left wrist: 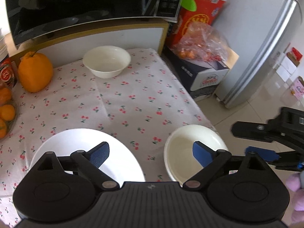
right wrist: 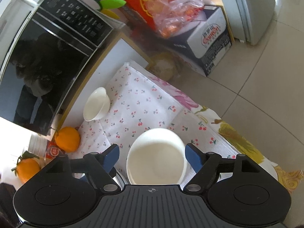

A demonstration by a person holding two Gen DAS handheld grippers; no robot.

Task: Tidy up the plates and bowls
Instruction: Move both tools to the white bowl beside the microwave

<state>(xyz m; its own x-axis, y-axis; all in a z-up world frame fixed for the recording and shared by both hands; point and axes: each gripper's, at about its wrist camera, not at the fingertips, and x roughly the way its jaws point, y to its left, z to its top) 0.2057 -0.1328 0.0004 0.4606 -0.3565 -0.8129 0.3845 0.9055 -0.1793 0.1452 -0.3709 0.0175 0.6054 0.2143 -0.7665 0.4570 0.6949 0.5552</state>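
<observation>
A white plate (left wrist: 79,148) lies on the cherry-print cloth (left wrist: 133,95) at the near left. A white bowl (left wrist: 190,150) sits by the table's near right corner, and a second white bowl (left wrist: 107,61) stands at the back by the cabinet. My left gripper (left wrist: 151,154) is open above the gap between plate and near bowl, with nothing between its fingers. In the right wrist view my right gripper (right wrist: 152,157) is open around the near bowl (right wrist: 155,161), its blue pads (right wrist: 192,157) apart from the rim on both sides. The far bowl (right wrist: 96,104) shows beyond it.
A microwave (left wrist: 85,3) sits on a cabinet behind the table. A large orange fruit (left wrist: 35,72) and smaller oranges (left wrist: 6,112) stand at the left. Boxes and a bag of oranges (left wrist: 201,43) are piled to the right, beside a fridge (left wrist: 266,47) and tiled floor.
</observation>
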